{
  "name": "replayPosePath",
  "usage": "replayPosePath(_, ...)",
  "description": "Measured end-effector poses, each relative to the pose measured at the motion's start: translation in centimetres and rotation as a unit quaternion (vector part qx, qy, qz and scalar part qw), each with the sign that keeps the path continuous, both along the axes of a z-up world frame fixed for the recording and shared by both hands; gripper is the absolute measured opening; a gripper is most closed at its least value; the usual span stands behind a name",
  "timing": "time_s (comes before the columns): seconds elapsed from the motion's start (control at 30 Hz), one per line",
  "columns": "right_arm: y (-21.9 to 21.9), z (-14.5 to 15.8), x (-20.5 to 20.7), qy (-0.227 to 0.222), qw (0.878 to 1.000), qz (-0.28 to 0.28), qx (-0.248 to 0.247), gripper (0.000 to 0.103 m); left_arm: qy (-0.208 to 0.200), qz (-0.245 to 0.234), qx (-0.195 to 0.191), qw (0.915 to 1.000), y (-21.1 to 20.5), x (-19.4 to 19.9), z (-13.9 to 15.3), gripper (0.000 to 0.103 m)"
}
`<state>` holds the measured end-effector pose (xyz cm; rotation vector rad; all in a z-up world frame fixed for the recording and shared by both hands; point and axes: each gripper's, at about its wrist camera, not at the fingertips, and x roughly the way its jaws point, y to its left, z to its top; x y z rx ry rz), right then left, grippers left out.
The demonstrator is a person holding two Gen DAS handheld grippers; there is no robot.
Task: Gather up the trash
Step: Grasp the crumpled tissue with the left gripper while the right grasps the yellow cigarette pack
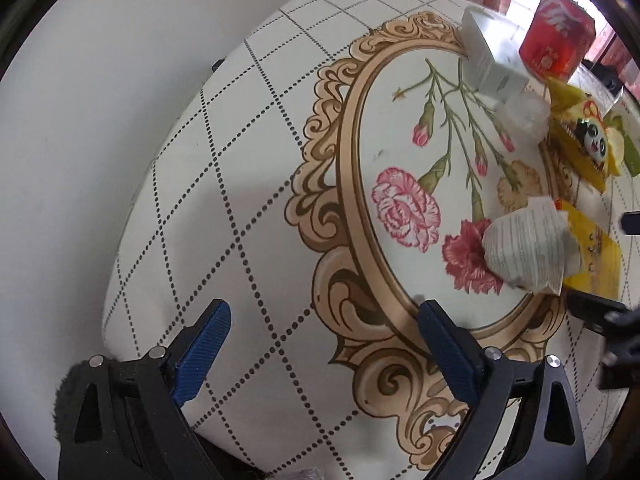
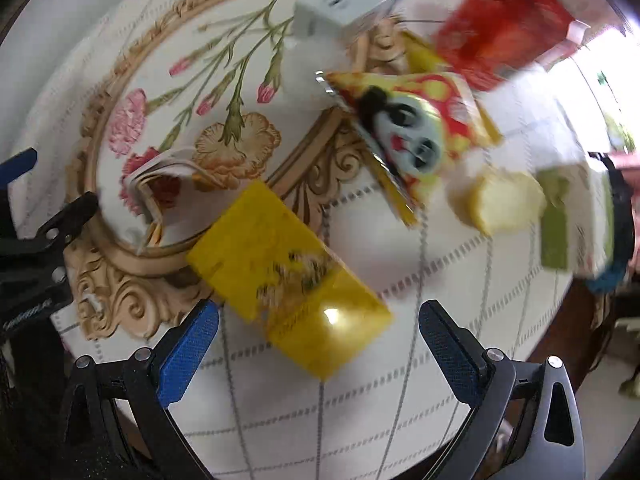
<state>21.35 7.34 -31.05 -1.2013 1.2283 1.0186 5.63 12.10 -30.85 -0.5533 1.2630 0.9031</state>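
In the left wrist view the left gripper (image 1: 322,322) is held spread and empty at lower centre; crumpled paper (image 1: 528,248) lies at right on the tablecloth (image 1: 224,184) — unreached.

In the right wrist view the right gripper (image 2: 318,330) is parted before a yellow packet (image 2: 288,276); closing around it seems next. Motion blur obscures the panda wrapper (image 2: 412,128) — no bin is visible.

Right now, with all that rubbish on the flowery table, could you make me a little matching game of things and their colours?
Things:
1. flat packet nearest the right claw
2. tall box at the far edge
3. crumpled printed paper
4. claw fingertips

Colours:
a. red
b. blue
c. yellow
d. white with black text

Pairs: 1-c, 2-a, 3-d, 4-b
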Motion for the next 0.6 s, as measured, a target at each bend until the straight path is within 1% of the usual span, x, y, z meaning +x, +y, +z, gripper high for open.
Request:
replayPosePath(0.07, 0.5, -0.4, 0.2, 0.021, 1.000, 0.002, 0.005, 0.100, -0.005, -0.001, -0.007, 1.0000, 0.4, -0.1, -0.1, 0.097)
replayPosePath(0.1, 0.5, -0.4, 0.6, 0.032, 0.999, -0.002, 0.011, 0.095, -0.007, -0.002, -0.009, 0.9999, 0.5, -0.2, -0.1, 0.097)
replayPosePath(0.13, 0.5, -0.3, 0.9, 0.045, 0.999, -0.012, 0.017, 0.094, -0.008, -0.003, -0.010, 0.9999, 0.6, -0.3, -0.2, 0.097)
replayPosePath(0.17, 0.4, -0.1, 1.1, 0.042, 0.999, -0.020, 0.023, 0.089, -0.010, -0.004, -0.011, 0.9999, 0.7, -0.4, -0.2, 0.097)
replayPosePath(0.23, 0.0, 0.5, 1.4, 0.040, 0.998, -0.037, 0.035, 0.074, -0.011, -0.004, -0.012, 0.9999, 1.1, -0.6, -0.3, 0.097)
replayPosePath(0.27, -0.7, 0.6, 1.5, 0.044, 0.997, -0.056, 0.032, 0.072, -0.010, -0.005, -0.010, 0.9999, 1.0, -0.7, -0.3, 0.097)
replayPosePath(0.3, -1.8, 0.8, 1.9, 0.046, 0.994, -0.089, 0.034, 0.070, -0.009, -0.006, -0.008, 0.9999, 1.1, -0.8, -0.4, 0.097)
replayPosePath(0.33, -2.3, 0.8, 2.0, 0.048, 0.993, -0.106, 0.035, 0.069, -0.006, -0.008, -0.005, 0.9999, 1.1, -0.8, -0.4, 0.097)
replayPosePath(0.37, -3.8, 0.9, 2.6, 0.054, 0.986, -0.154, 0.033, 0.069, -0.003, -0.010, -0.004, 0.9999, 0.9, -0.3, -0.2, 0.097)
replayPosePath(0.4, -4.8, 0.9, 3.0, 0.059, 0.980, -0.187, 0.032, 0.068, -0.001, -0.012, -0.003, 0.9999, 0.7, -0.2, 0.0, 0.097)
replayPosePath(0.43, -6.8, 1.1, 3.8, 0.072, 0.966, -0.246, 0.039, 0.068, 0.000, -0.014, -0.004, 0.9999, 0.5, 0.3, 0.1, 0.097)
replayPosePath(0.5, -9.8, 1.6, 4.9, 0.073, 0.944, -0.316, 0.059, 0.068, -0.008, -0.017, -0.007, 0.9998, 0.0, 0.5, 0.9, 0.097)
replayPosePath(0.53, -11.7, 1.8, 5.6, 0.071, 0.929, -0.356, 0.072, 0.068, -0.016, -0.019, -0.009, 0.9997, -0.3, 0.5, 1.3, 0.097)
replayPosePath(0.57, -13.9, 2.1, 6.5, 0.062, 0.909, -0.404, 0.087, 0.068, -0.029, -0.022, -0.011, 0.9993, -0.6, 0.8, 2.0, 0.096)
replayPosePath(0.6, -15.4, 2.0, 7.0, 0.056, 0.894, -0.434, 0.094, 0.068, -0.040, -0.025, -0.013, 0.9988, -0.8, 1.0, 2.5, 0.096)
